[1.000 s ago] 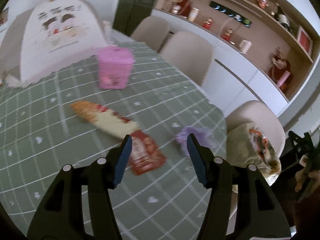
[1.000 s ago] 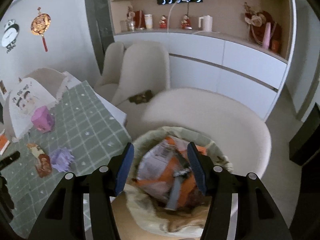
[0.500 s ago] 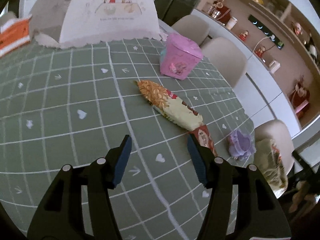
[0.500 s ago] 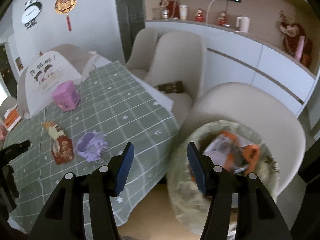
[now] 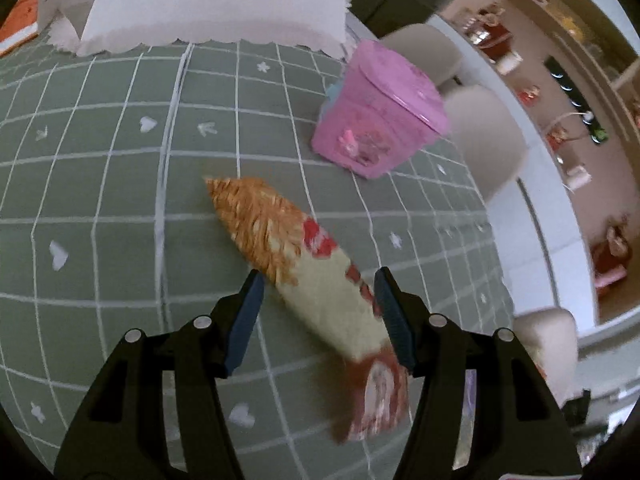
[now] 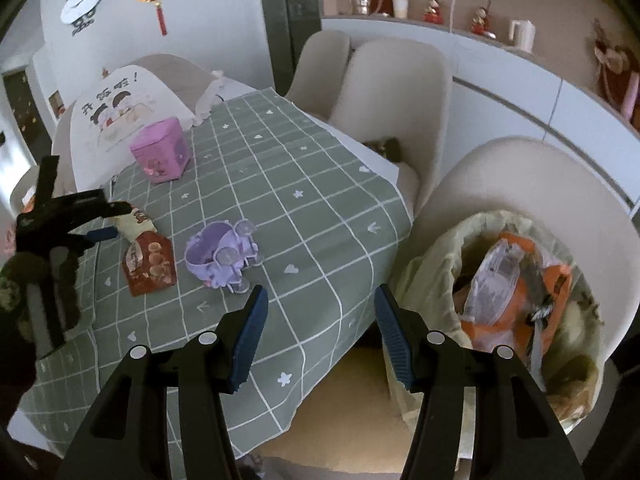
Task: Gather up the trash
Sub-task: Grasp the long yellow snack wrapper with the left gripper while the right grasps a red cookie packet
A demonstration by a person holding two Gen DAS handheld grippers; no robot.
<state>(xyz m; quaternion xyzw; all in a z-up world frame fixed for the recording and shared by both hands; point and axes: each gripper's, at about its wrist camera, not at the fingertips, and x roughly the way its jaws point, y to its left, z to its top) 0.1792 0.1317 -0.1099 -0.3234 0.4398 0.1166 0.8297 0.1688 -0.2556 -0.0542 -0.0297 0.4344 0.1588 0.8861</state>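
Wrapper (image 5: 304,264): long snack wrapper, orange and cream, flat on the green checked cloth (image 5: 100,184), on the near side of the pink tin (image 5: 378,120); not yet lifted.
Left gripper (image 5: 318,286): jaws wide, one finger on each side of the wrapper's cream part, holding nothing (contact with the wrapper cannot be told).
Red packet (image 6: 148,262): flat on the cloth, touching or overlapping the wrapper's end farthest from the tin; which, cannot tell.
Purple piece (image 6: 222,254): purple plastic thing with suction cups, just beside the red packet, farther from the tin, near the cloth's edge.
Right gripper (image 6: 318,312): jaws wide, empty, hovering off the table edge between the purple piece and the bag.
Bag (image 6: 432,264): lined bin on the chair seat, well apart from the tin, already holding clear and orange packaging (part of the job looks done).
Progress: judged midway; three pieces left on the cloth.
Next: close on the wrapper, carry it to the bag (thin foil may slip).
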